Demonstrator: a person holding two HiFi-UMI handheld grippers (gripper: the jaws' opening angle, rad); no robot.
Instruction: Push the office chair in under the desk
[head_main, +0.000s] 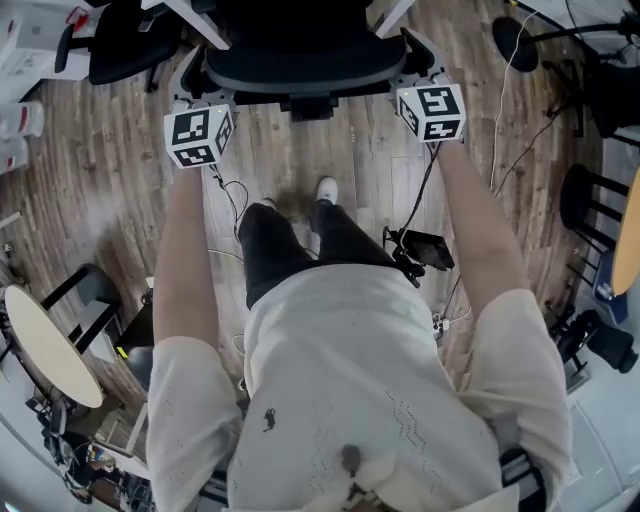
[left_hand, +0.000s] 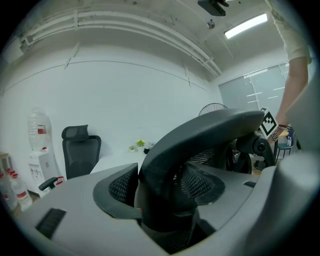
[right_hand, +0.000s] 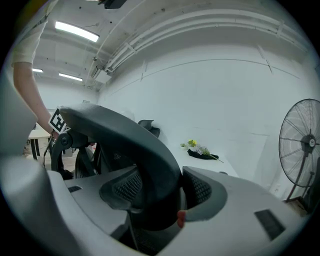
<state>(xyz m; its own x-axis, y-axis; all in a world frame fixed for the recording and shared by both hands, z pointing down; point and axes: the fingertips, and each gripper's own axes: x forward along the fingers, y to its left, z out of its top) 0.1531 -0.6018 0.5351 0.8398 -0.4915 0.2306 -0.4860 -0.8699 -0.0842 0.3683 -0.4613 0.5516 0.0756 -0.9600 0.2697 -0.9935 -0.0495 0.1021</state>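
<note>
Both the left gripper (left_hand: 161, 200) and right gripper (right_hand: 159, 200) with fingers tight on the office chair (head_main: 300, 62) backrest

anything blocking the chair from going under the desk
Nothing visible does. The left gripper and right gripper are shut on the office chair back, which faces the gap between the desk legs; a second chair stands aside, left.

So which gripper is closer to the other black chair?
Left. The left gripper grips the office chair's back on the side toward the other chair; the right gripper grips its far side.
</note>
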